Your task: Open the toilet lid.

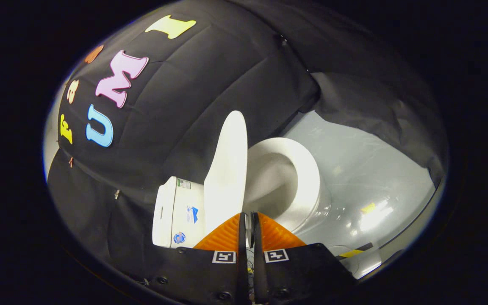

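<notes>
White toilet lid (227, 169) raised upright, bowl (288, 182) exposed.

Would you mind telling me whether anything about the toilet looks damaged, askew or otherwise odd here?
Nothing stands out. The lid stands raised beside the tank, the seat lies flat on the bowl, and no crack or spill shows on the floor. The tongs pinch the lid's edge.

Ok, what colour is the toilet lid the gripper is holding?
White. The toilet lid shows best in the gripper view, its edge pinched in the gripper.

Glossy pale floor (354, 178) carries the white toilet (295, 186), with striped tape (354, 252) nearby
</notes>
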Action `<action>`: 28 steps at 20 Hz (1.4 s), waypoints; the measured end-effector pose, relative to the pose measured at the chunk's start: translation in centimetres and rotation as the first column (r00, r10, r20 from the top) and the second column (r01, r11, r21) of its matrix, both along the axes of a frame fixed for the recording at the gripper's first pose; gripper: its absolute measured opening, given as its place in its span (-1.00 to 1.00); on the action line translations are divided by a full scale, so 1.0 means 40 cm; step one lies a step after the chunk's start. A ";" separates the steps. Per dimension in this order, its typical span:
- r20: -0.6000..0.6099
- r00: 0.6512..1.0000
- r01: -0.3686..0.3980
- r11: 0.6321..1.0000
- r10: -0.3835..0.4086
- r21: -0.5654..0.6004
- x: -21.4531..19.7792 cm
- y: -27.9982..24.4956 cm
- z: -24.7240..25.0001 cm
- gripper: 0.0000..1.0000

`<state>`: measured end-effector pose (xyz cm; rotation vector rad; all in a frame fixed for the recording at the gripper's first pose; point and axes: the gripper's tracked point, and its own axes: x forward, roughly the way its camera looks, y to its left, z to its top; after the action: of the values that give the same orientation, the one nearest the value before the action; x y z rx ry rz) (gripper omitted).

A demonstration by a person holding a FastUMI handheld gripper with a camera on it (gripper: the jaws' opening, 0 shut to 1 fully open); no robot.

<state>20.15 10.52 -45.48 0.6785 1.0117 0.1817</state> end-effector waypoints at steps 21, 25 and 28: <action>0.152 0.977 -0.068 0.898 0.148 -0.435 -0.042 0.365 0.313 -0.80; 0.185 0.964 -0.078 0.867 0.192 -0.492 -0.061 0.458 0.369 -0.80; 0.203 0.952 -0.089 0.843 0.228 -0.530 -0.070 0.543 0.393 -0.80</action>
<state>17.36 32.22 -29.77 0.0698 0.8113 0.1315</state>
